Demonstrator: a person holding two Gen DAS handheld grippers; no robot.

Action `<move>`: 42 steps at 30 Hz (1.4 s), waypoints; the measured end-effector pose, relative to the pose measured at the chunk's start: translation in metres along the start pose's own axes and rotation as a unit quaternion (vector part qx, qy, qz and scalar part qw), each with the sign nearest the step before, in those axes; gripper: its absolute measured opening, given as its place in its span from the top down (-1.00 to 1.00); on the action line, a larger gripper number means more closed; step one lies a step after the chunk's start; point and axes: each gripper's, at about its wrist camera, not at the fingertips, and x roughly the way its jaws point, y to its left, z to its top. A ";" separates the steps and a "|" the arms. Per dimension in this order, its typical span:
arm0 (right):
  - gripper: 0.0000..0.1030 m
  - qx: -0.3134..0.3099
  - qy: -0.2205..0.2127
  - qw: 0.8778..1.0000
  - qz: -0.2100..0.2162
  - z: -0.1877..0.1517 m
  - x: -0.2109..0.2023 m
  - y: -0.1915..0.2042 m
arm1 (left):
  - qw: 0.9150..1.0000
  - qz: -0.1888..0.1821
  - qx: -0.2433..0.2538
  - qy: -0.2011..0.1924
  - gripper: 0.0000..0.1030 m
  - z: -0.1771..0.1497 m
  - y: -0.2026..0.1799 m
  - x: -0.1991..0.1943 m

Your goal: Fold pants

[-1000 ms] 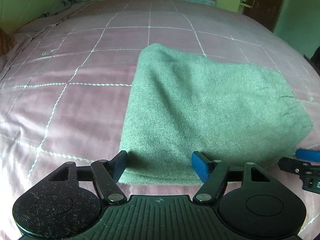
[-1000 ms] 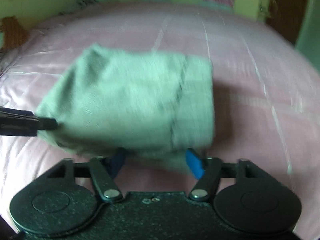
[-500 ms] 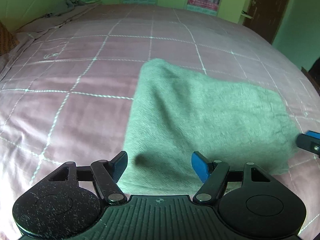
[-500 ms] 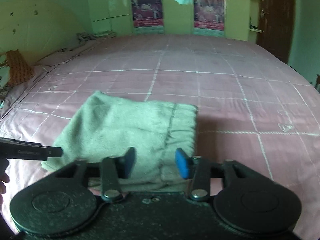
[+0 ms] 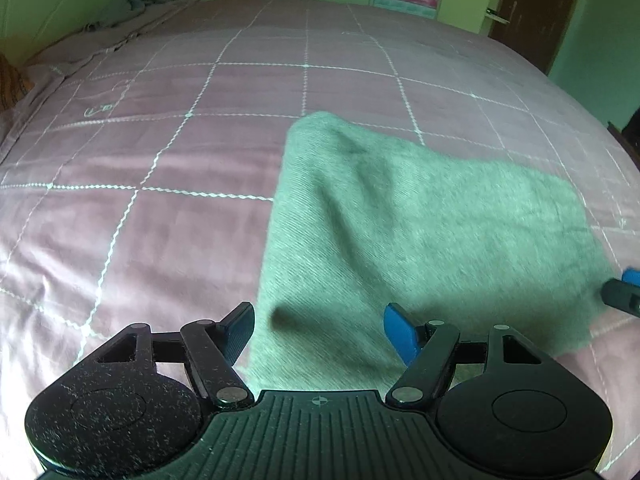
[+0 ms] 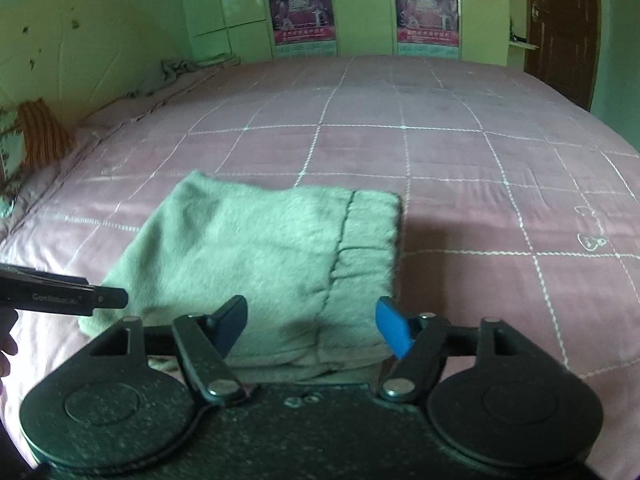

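The green pants lie folded into a compact rectangle on the pink bed. In the right wrist view the pants show a waistband seam along their right side. My left gripper is open and empty, just above the near edge of the pants. My right gripper is open and empty, raised over the near edge too. The right gripper's tip shows at the right edge of the left wrist view. The left gripper's finger shows at the left of the right wrist view.
The pink quilted bedspread spreads wide around the pants. A crumpled grey cloth lies at the far left corner by the green wall. A dark wooden door stands at the far right.
Both grippers have pulled back and risen away from the folded pants. The right gripper went from low against the cloth to a raised position. The pants stay flat on the bed.
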 end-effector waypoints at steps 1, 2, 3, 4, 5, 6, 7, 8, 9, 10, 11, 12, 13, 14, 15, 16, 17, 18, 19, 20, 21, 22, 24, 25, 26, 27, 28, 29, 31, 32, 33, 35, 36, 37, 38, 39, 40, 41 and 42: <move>-0.42 0.011 0.004 1.000 0.004 0.002 0.001 -0.005 | 1.000 0.000 -0.004 0.003 -0.39 0.003 0.004 0.003; -0.49 0.026 0.011 1.000 0.007 0.003 0.005 -0.012 | 1.000 -0.003 -0.009 0.008 -0.40 0.005 0.009 0.006; -0.50 0.042 0.019 0.999 0.012 0.004 0.009 -0.020 | 1.000 -0.007 -0.016 0.013 -0.41 0.007 0.014 0.010; -0.51 0.063 0.028 0.997 0.020 0.005 0.014 -0.029 | 0.999 -0.013 -0.023 0.019 -0.41 0.008 0.020 0.014; -0.53 0.082 0.035 0.996 0.027 0.005 0.019 -0.038 | 0.999 -0.020 -0.031 0.024 -0.41 0.010 0.025 0.019; -0.54 0.105 0.044 0.993 0.038 0.005 0.024 -0.048 | 0.998 -0.028 -0.038 0.031 -0.41 0.011 0.029 0.024; -0.55 0.128 0.054 0.989 0.050 0.003 0.029 -0.056 | 0.998 -0.037 -0.044 0.041 -0.41 0.012 0.034 0.029; -0.55 0.154 0.067 0.984 0.066 0.001 0.035 -0.065 | 0.996 -0.046 -0.049 0.050 -0.42 0.012 0.038 0.034; -0.57 0.173 0.075 0.979 0.078 -0.001 0.040 -0.071 | 0.995 -0.056 -0.055 0.056 -0.49 0.012 0.042 0.039; -0.59 0.191 0.083 0.974 0.091 -0.004 0.045 -0.077 | 0.994 -0.065 -0.063 0.062 -0.58 0.012 0.046 0.044; -0.62 0.206 0.092 0.968 0.106 -0.006 0.050 -0.082 | 0.993 -0.071 -0.072 0.067 -0.72 0.012 0.049 0.048; -0.64 0.216 0.100 0.964 0.116 -0.008 0.055 -0.086 | 0.992 -0.075 -0.078 0.067 -0.74 0.012 0.053 0.052; -0.66 0.226 0.107 0.960 0.125 -0.010 0.059 -0.090 | 0.991 -0.082 -0.083 0.068 -0.75 0.012 0.055 0.055; -0.66 0.236 0.113 0.956 0.137 -0.012 0.064 -0.093 | 0.990 -0.090 -0.083 0.070 -0.77 0.011 0.056 0.058; -0.66 0.243 0.118 0.951 0.148 -0.014 0.068 -0.096 | 0.989 -0.096 -0.082 0.074 -0.78 0.011 0.056 0.061; -0.67 0.251 0.124 0.947 0.158 -0.016 0.072 -0.099 | 0.989 -0.102 -0.081 0.075 -0.78 0.011 0.057 0.062; -0.68 0.260 0.127 0.942 0.169 -0.019 0.076 -0.102 | 0.988 -0.110 -0.080 0.077 -0.78 0.011 0.057 0.064; -0.68 0.267 0.128 0.939 0.177 -0.021 0.078 -0.104 | 0.987 -0.118 -0.079 0.078 -0.78 0.012 0.057 0.065; -0.68 0.272 0.129 0.936 0.185 -0.022 0.079 -0.107 | 0.986 -0.125 -0.078 0.077 -0.77 0.012 0.057 0.066; -0.69 0.278 0.128 0.932 0.193 -0.024 0.081 -0.110 | 0.985 -0.136 -0.079 0.076 -0.68 0.013 0.056 0.065; -0.69 0.281 0.129 0.930 0.199 -0.024 0.081 -0.111 | 0.982 -0.150 -0.082 0.077 -0.38 0.013 0.056 0.066; -0.68 0.283 0.130 0.928 0.203 -0.024 0.081 -0.113 | 0.979 -0.166 -0.085 0.081 -0.28 0.013 0.055 0.067; -0.68 0.287 0.125 0.926 0.209 -0.024 0.079 -0.118 | 0.976 -0.178 -0.092 0.084 -0.28 0.014 0.054 0.069; -0.68 0.290 0.125 0.924 0.214 -0.026 0.078 -0.120 | 0.974 -0.187 -0.098 0.084 -0.28 0.014 0.054 0.071; -0.68 0.294 0.124 0.922 0.218 -0.027 0.079 -0.122 | 0.971 -0.195 -0.106 0.086 -0.28 0.015 0.055 0.073; -0.68 0.299 0.123 0.920 0.223 -0.029 0.080 -0.124 | 0.969 -0.203 -0.113 0.086 -0.28 0.015 0.056 0.075; -0.67 0.302 0.122 0.917 0.230 -0.029 0.082 -0.124 | 0.966 -0.213 -0.120 0.087 -0.28 0.015 0.056 0.077; -0.54 0.302 0.123 0.913 0.244 -0.029 0.084 -0.123 | 0.964 -0.219 -0.123 0.088 -0.28 0.015 0.056 0.077; -0.37 0.305 0.127 0.906 0.266 -0.028 0.086 -0.120 | 0.963 -0.229 -0.117 0.084 -0.13 0.016 0.054 0.075; -0.31 0.309 0.121 0.902 0.275 -0.029 0.085 -0.121 | 0.963 -0.229 -0.112 0.084 -0.05 0.016 0.055 0.074; -0.30 0.312 0.117 0.899 0.285 -0.030 0.084 -0.124 | 0.963 -0.231 -0.113 0.085 -0.05 0.015 0.056 0.075; -0.30 0.321 0.118 0.894 0.290 -0.034 0.087 -0.129 | 0.962 -0.228 -0.124 0.090 -0.05 0.014 0.056 0.083; -0.32 0.321 0.118 0.894 0.290 -0.034 0.090 -0.128 | 0.963 -0.223 -0.125 0.088 -0.05 0.014 0.053 0.085; -0.35 0.318 0.116 0.895 0.289 -0.032 0.093 -0.126 | 0.965 -0.216 -0.122 0.085 -0.05 0.015 0.048 0.087; -0.36 0.314 0.114 0.898 0.286 -0.029 0.096 -0.122 | 0.967 -0.210 -0.117 0.081 -0.06 0.015 0.044 0.087; -0.36 0.308 0.114 0.902 0.281 -0.025 0.099 -0.117 | 0.969 -0.204 -0.115 0.077 -0.06 0.015 0.039 0.087; -0.36 0.302 0.113 0.905 0.276 -0.023 0.103 -0.112 | 0.970 -0.200 -0.116 0.074 -0.06 0.015 0.035 0.087; -0.36 0.297 0.111 0.910 0.269 -0.019 0.106 -0.105 | 0.971 -0.196 -0.116 0.072 -0.06 0.014 0.034 0.086; -0.36 0.290 0.108 0.914 0.263 -0.017 0.108 -0.100 | 0.972 -0.192 -0.114 0.070 -0.06 0.014 0.033 0.085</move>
